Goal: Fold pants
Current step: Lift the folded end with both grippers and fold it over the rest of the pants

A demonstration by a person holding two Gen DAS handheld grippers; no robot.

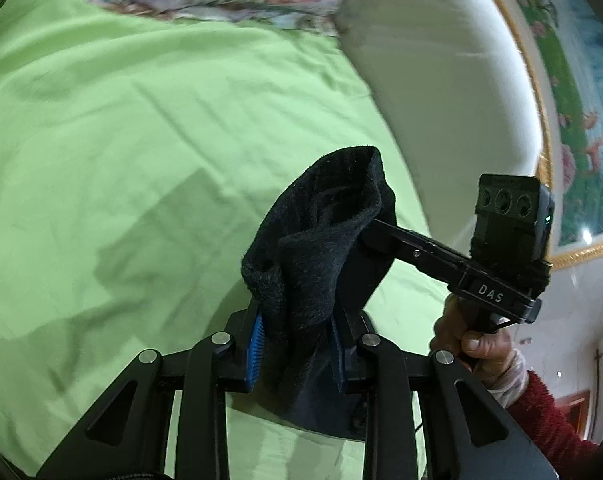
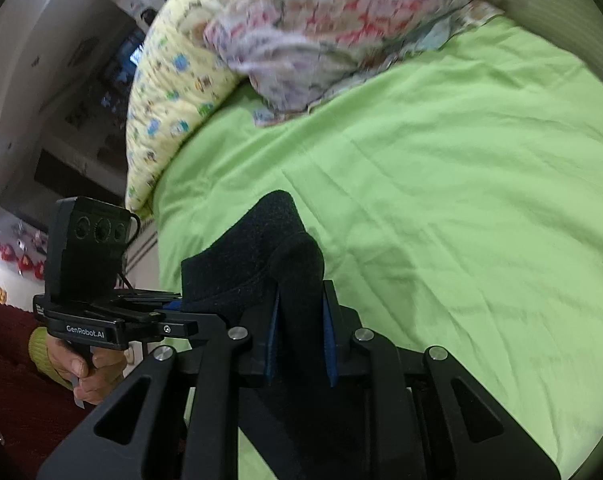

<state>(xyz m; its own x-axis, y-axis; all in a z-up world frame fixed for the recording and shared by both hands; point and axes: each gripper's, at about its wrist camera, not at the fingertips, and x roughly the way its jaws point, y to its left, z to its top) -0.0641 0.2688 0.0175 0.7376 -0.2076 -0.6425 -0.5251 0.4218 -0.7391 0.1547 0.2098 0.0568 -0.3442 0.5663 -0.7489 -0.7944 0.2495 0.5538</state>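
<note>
Black knit pants (image 1: 317, 240) are held up above a green bedsheet (image 1: 121, 140). My left gripper (image 1: 297, 344) is shut on a bunched edge of the pants, the cloth rising between its blue pads (image 1: 255, 344). My right gripper (image 2: 301, 340) is shut on another part of the pants (image 2: 261, 252). Each gripper shows in the other's view: the right one (image 1: 381, 236) at the right of the left wrist view, its tips buried in the cloth, and the left one (image 2: 173, 308) at the left of the right wrist view. The rest of the pants hangs below, hidden.
A floral blanket (image 2: 333, 20) and a yellow patterned pillow (image 2: 169, 92) lie at the far end of the bed. A white padded headboard (image 1: 441, 80) stands to the right, with a framed picture (image 1: 573, 80) behind it. The person's hands hold both handles.
</note>
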